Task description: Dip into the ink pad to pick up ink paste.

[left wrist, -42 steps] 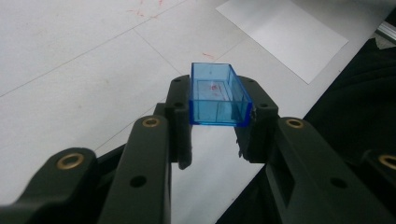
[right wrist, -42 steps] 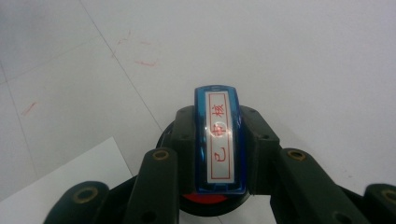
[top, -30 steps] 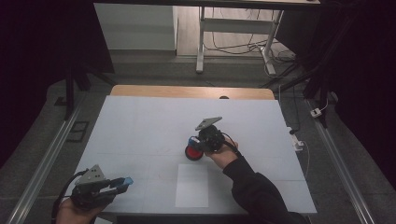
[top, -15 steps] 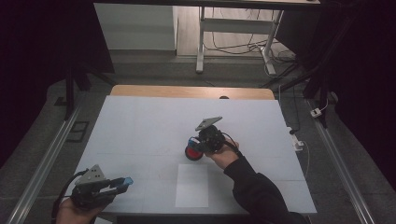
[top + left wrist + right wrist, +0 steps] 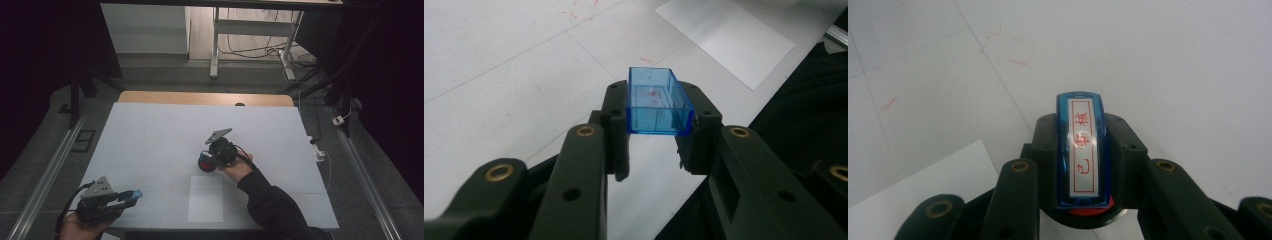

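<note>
A clear blue plastic cap, box-shaped and hollow, sits between the jaws of my left gripper, which is shut on it. In the high view that left gripper is at the table's near left corner with the blue cap at its tip. My right gripper is shut on a blue stamp with a label of red characters and a red underside. In the high view the right gripper hovers near the table's middle, the stamp pointing left, just beyond a white sheet of paper.
The white table top carries faint red ink marks and thin seam lines. A wooden strip runs along the far edge. Cables and a small plug lie off the right side.
</note>
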